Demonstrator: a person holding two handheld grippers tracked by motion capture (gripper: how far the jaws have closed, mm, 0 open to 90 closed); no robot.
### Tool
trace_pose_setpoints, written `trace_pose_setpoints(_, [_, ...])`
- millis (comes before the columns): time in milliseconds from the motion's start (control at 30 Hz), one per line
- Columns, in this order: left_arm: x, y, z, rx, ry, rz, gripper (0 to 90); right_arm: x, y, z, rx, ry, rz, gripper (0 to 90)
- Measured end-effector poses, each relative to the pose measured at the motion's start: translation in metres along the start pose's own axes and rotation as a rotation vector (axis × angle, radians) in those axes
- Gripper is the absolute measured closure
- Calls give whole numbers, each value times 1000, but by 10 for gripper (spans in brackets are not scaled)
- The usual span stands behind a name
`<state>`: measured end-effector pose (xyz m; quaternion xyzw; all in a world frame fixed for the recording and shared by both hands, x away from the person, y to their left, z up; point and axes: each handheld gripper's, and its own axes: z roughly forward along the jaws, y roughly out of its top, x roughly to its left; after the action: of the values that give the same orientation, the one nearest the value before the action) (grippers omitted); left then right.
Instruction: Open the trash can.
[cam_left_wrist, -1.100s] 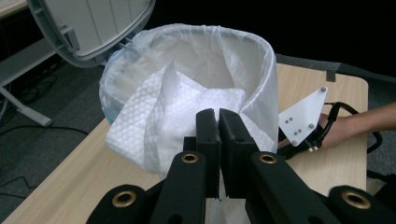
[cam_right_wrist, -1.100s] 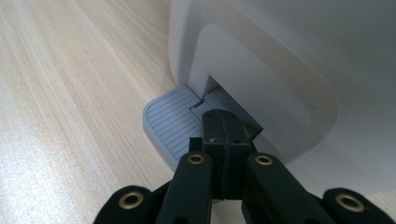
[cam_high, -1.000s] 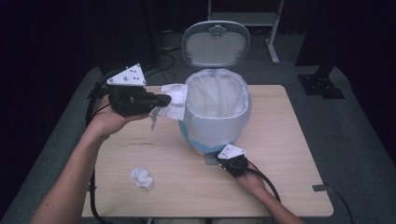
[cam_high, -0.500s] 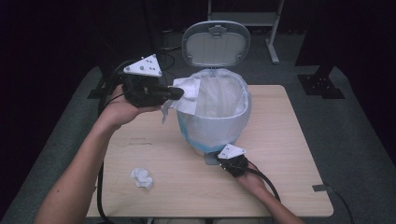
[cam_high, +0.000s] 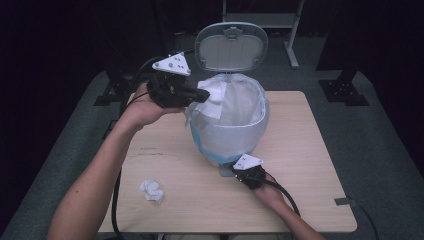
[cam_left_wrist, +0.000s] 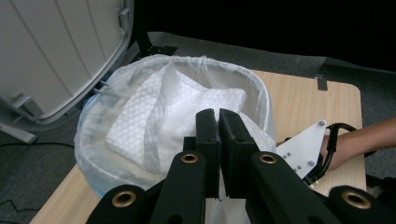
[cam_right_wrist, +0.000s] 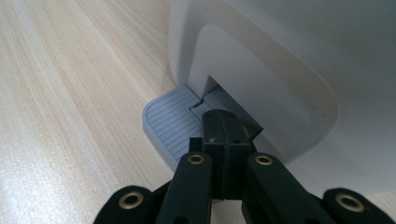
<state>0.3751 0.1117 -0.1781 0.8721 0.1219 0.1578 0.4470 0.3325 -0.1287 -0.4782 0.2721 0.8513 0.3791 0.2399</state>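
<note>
White crumpled tissue (cam_high: 152, 190) lay on the pale wooden worktop (cam_high: 310, 165), well apart from both tongs. The left tongs (cam_high: 199, 95), clamped on a white quilted paper towel (cam_high: 212, 101), held it over the rim of the white pedal bin lined with a clear plastic bag (cam_high: 230, 125). Releasing only once the towel hung fully inside seemed wise. The right tongs (cam_right_wrist: 224, 133), shut and empty, pressed the grey ribbed pedal (cam_right_wrist: 170, 123), holding the grey lid (cam_high: 231, 46) raised.
</note>
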Motion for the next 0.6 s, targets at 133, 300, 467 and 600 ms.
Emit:
trace_pose_setpoints(133, [3,5,6,13,-6,8,874,0,0,0,0,-1,1,900])
trace_pose_setpoints(300, [5,13,13,11,-12,9,873,0,0,0,0,-2,2,900])
trace_pose_setpoints(467, [6,22,19,16,-14,16,873,0,0,0,0,-3,1,900])
trace_pose_setpoints(600, [8,29,26,25,-21,22,872,1,0,0,1,-3,0,900])
